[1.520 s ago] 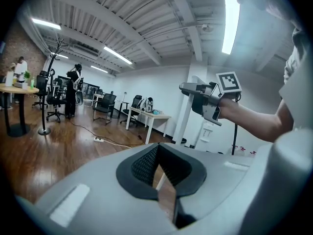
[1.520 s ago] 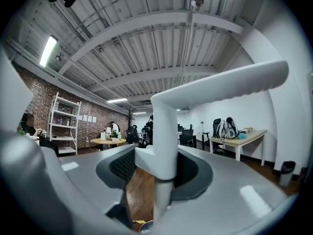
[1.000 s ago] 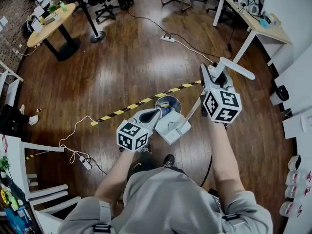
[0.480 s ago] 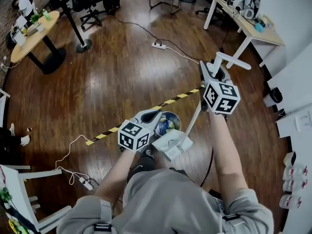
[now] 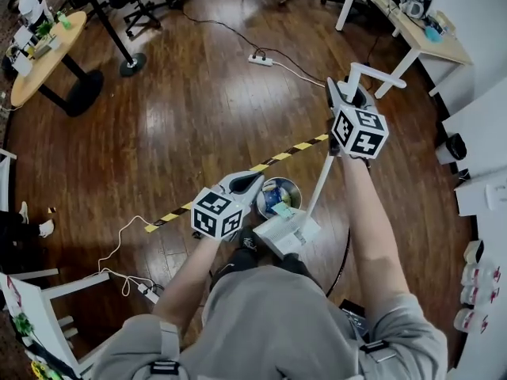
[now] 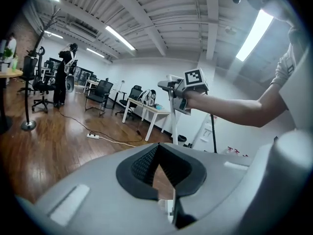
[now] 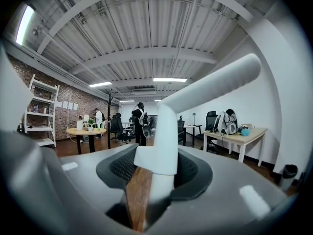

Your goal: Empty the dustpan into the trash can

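A round metal trash can with scraps in it stands on the wood floor just in front of my feet. The white dustpan hangs at the can's near rim. Its long handle rises to a crossbar. My right gripper is shut on the upper handle; the right gripper view shows the white handle between the pads. My left gripper points at the can's left rim. Its tips meet with nothing seen between them.
Yellow-black tape crosses the floor behind the can. A power strip with cable lies farther off, another cable at left. A white desk stands upper right, a round table upper left, bottles at right.
Both grippers and the dustpan have travelled across the room; the can now sits lower in the head view, closer to my body, with the left gripper's tips beside its left rim.
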`<state>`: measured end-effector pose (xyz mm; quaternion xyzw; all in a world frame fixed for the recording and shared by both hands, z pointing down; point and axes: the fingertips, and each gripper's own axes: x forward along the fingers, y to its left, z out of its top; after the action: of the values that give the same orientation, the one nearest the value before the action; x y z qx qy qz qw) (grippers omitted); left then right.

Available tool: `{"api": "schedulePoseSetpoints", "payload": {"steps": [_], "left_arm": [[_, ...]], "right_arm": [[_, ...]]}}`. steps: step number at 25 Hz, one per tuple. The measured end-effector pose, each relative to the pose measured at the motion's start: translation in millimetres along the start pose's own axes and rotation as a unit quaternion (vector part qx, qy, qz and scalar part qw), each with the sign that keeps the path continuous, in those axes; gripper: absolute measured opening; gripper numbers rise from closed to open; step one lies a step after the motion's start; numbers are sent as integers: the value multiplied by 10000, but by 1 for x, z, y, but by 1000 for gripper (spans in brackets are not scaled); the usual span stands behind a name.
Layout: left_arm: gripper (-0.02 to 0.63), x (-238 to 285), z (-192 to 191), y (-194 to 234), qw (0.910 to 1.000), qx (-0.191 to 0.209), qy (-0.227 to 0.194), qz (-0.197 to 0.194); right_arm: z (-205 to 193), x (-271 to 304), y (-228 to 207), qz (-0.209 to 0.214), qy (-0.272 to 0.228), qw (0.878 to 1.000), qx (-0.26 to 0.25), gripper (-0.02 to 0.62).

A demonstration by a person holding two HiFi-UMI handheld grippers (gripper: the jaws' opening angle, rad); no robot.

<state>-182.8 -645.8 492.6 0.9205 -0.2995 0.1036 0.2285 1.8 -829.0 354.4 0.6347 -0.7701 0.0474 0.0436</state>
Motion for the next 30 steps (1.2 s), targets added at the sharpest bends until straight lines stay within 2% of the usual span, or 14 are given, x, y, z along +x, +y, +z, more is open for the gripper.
{"api": "schedulePoseSetpoints", "payload": {"steps": [8,14,23,30], "left_arm": [[6,24,-2,12,9997,-127,78,167],[6,41,4,14,9999,-90,87,51],[6,53,19,1,9983,160,98,-560],[6,70,8,-32,9921,338,306,-1166]], "right_arm": [[-12,35,-5,204,62,9997,94,183],[-14,32,0,352,86,9993,131,183],[-3,-10,10,274,45,9995,159,184],[8,-80,4,199,-227,9992,270,184]]}}
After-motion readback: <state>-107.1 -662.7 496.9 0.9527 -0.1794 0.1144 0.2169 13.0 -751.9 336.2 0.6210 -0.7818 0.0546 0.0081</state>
